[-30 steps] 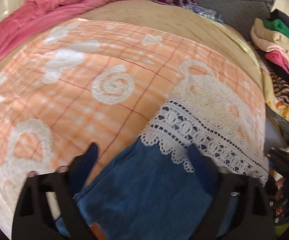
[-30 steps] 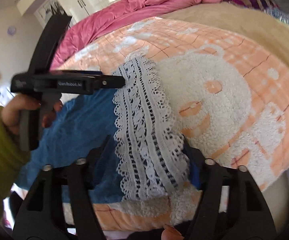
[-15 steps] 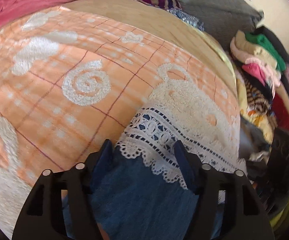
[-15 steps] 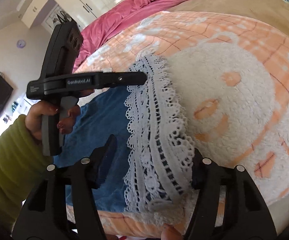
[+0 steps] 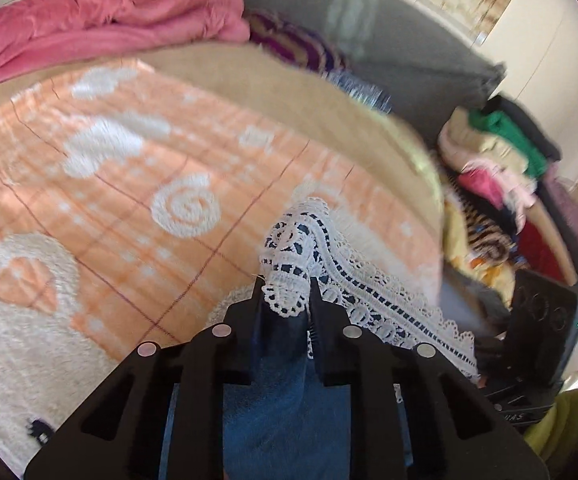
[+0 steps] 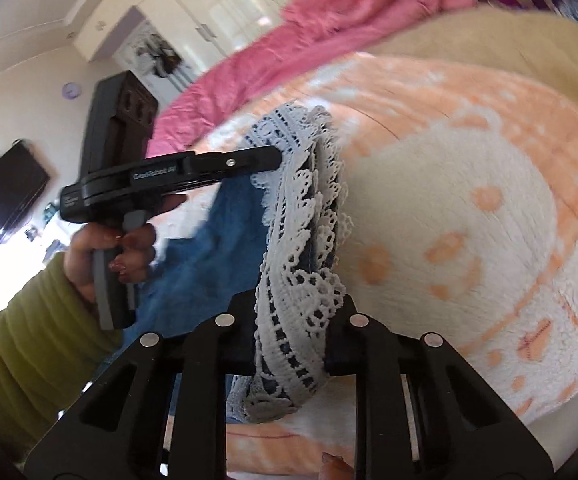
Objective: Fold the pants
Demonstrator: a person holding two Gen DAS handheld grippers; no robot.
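Blue denim pants [image 5: 289,408] with a white lace hem [image 5: 353,280] lie on an orange and white blanket [image 5: 129,200]. My left gripper [image 5: 285,292] has its jaws closing, and its pads pinch one bunched end of the lace hem. In the right wrist view my right gripper [image 6: 295,312] also has closing jaws, squeezed on the other end of the lace hem [image 6: 305,216]. The hem arches up between the two, lifted off the blanket. The left gripper [image 6: 277,156] shows there from the side, above the blue cloth [image 6: 217,248].
A pink duvet [image 5: 109,12] is heaped at the bed's far side beside a purple striped cloth [image 5: 301,44]. A pile of clothes [image 5: 497,168] stands beyond the bed's right edge. A hand in a green sleeve [image 6: 17,340] holds the left gripper.
Both grippers went from wide open around the hem to pinched on it. The lace has bunched up and risen off the blanket, and both views have tilted upward.
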